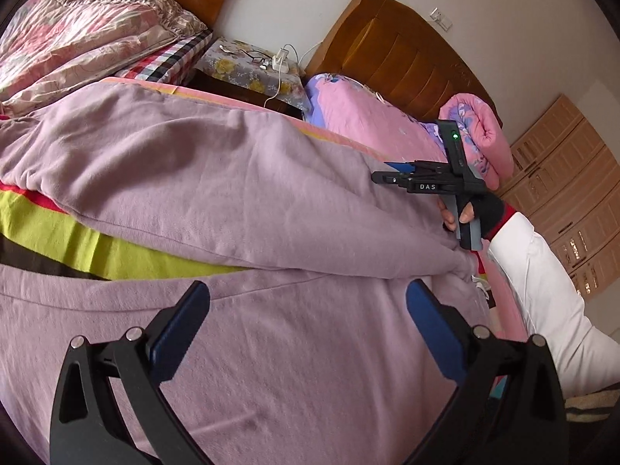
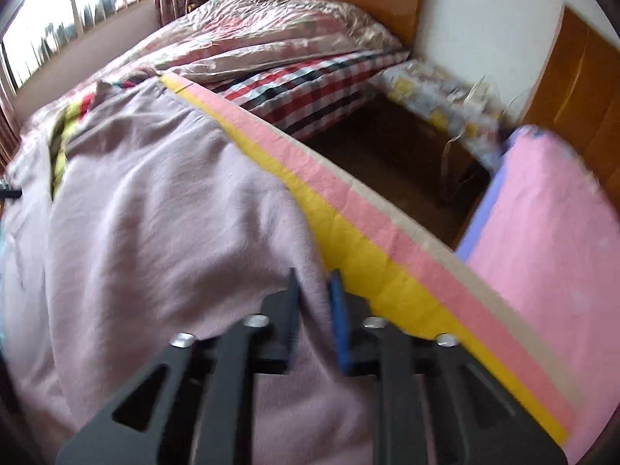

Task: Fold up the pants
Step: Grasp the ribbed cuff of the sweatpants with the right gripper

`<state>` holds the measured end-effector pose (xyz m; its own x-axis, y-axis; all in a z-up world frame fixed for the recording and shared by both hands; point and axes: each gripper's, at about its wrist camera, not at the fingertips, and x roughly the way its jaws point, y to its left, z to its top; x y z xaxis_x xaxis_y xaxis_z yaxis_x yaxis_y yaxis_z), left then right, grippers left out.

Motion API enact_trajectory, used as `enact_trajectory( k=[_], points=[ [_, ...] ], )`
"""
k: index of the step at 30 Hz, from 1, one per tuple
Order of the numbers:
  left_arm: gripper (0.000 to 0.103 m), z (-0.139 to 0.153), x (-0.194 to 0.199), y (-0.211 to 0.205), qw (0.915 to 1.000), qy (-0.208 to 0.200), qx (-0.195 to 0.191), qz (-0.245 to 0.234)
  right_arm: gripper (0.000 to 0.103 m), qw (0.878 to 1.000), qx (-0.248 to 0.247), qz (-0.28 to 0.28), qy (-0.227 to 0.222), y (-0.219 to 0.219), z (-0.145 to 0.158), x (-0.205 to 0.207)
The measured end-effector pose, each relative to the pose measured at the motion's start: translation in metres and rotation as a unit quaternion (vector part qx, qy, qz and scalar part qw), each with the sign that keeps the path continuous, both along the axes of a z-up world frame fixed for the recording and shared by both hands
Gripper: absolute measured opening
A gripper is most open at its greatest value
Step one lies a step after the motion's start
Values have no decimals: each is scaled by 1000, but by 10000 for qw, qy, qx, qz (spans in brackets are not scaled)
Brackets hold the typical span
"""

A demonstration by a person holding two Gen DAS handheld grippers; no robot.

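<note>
Pants [image 1: 217, 170] in pale lilac lie spread across the striped sheet [image 1: 97, 248] of the bed, both legs fanned apart with a wedge of green stripe showing between them. The right gripper [image 2: 314, 302] has its jaws pinched together on a fold of fabric at the edge of the far leg, next to the yellow and pink border. The left gripper [image 1: 308, 302] hangs over the near leg with its blue pads [image 1: 182, 329] spread wide and nothing between them.

The step in hand looks like the first fold, one leg over the other. To do it well, the left gripper should take the same leg further along its edge before anything lifts, so the cloth rises as a straight line, not a sagging corner. Both hands should then carry it across low and together, keeping the seam taut.
</note>
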<state>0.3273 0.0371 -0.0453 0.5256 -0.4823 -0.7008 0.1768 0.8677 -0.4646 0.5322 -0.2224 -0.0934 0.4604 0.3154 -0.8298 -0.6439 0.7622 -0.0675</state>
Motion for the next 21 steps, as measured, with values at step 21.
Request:
enact_trajectory(
  k=[21],
  points=[
    [97,-12,-51,57,9946,452,-571,739,52,8904,2873,-3529,-52,-71,-13,-383]
  ],
)
